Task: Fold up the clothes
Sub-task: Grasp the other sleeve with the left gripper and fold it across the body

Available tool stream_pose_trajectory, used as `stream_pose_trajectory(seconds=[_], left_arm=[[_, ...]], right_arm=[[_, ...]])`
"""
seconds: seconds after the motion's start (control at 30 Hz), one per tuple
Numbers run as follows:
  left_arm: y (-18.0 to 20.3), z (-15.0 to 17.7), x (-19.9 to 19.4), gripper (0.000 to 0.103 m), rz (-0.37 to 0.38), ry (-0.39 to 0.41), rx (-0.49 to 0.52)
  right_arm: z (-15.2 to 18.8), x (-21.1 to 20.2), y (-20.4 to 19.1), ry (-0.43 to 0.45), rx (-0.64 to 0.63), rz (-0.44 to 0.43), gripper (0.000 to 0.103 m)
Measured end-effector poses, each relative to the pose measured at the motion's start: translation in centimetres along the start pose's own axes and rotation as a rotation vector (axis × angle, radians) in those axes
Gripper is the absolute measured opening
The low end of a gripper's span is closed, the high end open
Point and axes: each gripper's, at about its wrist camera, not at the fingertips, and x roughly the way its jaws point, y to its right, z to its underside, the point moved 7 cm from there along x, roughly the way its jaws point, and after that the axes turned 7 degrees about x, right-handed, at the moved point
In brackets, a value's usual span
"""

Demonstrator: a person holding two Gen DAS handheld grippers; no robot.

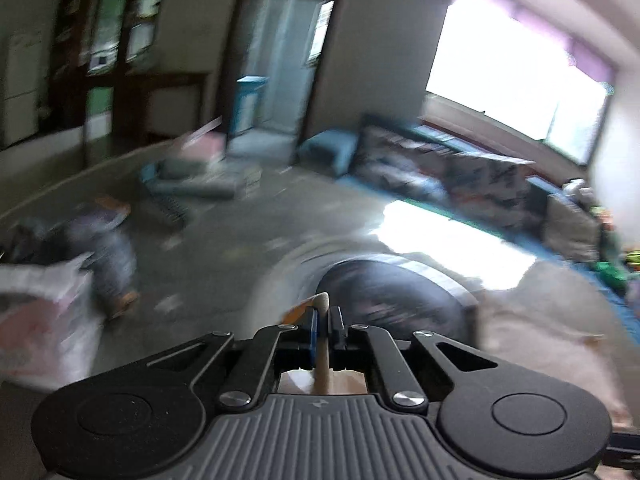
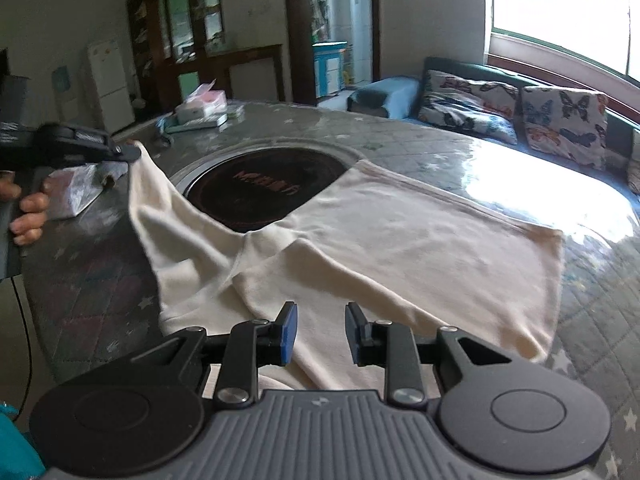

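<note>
Premises: a lived-in home, living room. Evidence: dark sofa point(image 2: 500, 76) under a wide bright window point(image 2: 560, 12), carrying butterfly-print fabric cushions point(image 2: 560, 120); white refrigerator point(image 2: 108, 80) by the far wall; dark wooden glass-fronted cabinet point(image 2: 180, 28); open doorway point(image 2: 340, 20) to another room; pink-and-white tissue box point(image 2: 202, 104) at the far edge of the quilt-covered counter point(image 2: 440, 148).

The desk point(image 2: 500, 168) wore a grey quilted cover with pale stars, and a round black cooktop point(image 2: 264, 188) sat sunk at its middle. A cream garment point(image 2: 420, 248) lay spread toward three o'clock, overlapping the cooktop's edge. A tissue box point(image 2: 202, 106) rested at eleven o'clock.
</note>
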Motion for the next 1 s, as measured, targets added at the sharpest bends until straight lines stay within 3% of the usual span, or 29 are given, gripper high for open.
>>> stream_pose_trajectory(seconds=[0.13, 0.33, 0.43, 0.6, 0.67, 0.73, 1.0], left_arm=[[6.5, -1.9, -2.2, 0.005, 0.173, 0.053, 0.064], [16.6, -1.9, -4.9, 0.005, 0.435, 0.081, 0.179], [21.4, 0.2, -5.2, 0.007, 0.553, 0.043, 0.251], [25.2, 4.3, -4.9, 0.020, 0.654, -0.055, 0.381], [24.7, 5.1, -4.9, 0.040, 0.638, -0.060, 0.415], [23.6, 5.6, -4.8, 0.048, 0.602, -0.059, 0.437], [14.7, 7.2, -0.9, 0.048, 0.341, -0.155, 0.391]], right_arm=[[0.4, -1.1, 1.8, 0.024, 0.056, 0.030, 0.026], [0.9, -2.8, 4.5, 0.061, 0.141, 0.076, 0.026], [1.6, -3.6, 6.0, 0.069, 0.180, 0.108, 0.026], [3.0, -5.0, 8.0, 0.065, 0.221, 0.160, 0.026], [3.5, -5.5, 8.7, 0.063, 0.237, 0.181, 0.026], [3.9, -6.0, 9.3, 0.062, 0.241, 0.197, 0.026], [2.9, -4.4, 8.3, 0.060, 0.230, 0.139, 0.026]])
